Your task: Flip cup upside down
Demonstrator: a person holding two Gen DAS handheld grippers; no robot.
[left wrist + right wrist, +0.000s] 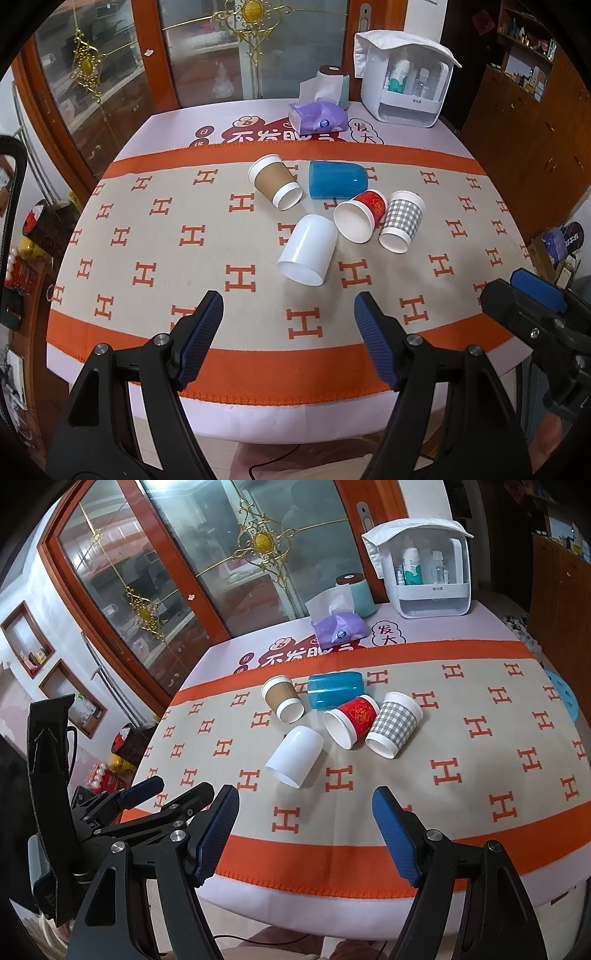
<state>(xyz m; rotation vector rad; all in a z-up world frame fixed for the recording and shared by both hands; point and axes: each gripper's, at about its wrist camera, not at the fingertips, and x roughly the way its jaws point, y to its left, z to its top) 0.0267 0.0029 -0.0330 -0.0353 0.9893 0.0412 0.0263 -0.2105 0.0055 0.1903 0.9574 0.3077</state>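
Several cups lie on their sides in the middle of the table: a white cup (307,251) (295,756) nearest me, a brown paper cup (275,181) (282,698), a blue cup (338,179) (335,689), a red cup (360,216) (351,720) and a grey checked cup (402,220) (394,723). My left gripper (288,314) is open and empty above the table's near edge, short of the white cup. My right gripper (306,805) is open and empty, also near the front edge. Each gripper shows at the other view's side.
An orange and beige cloth (166,236) covers the table. At the back stand a purple tissue pack (318,118), a teal canister (360,594) and a white organiser box (402,85). Glass cabinet doors stand behind the table.
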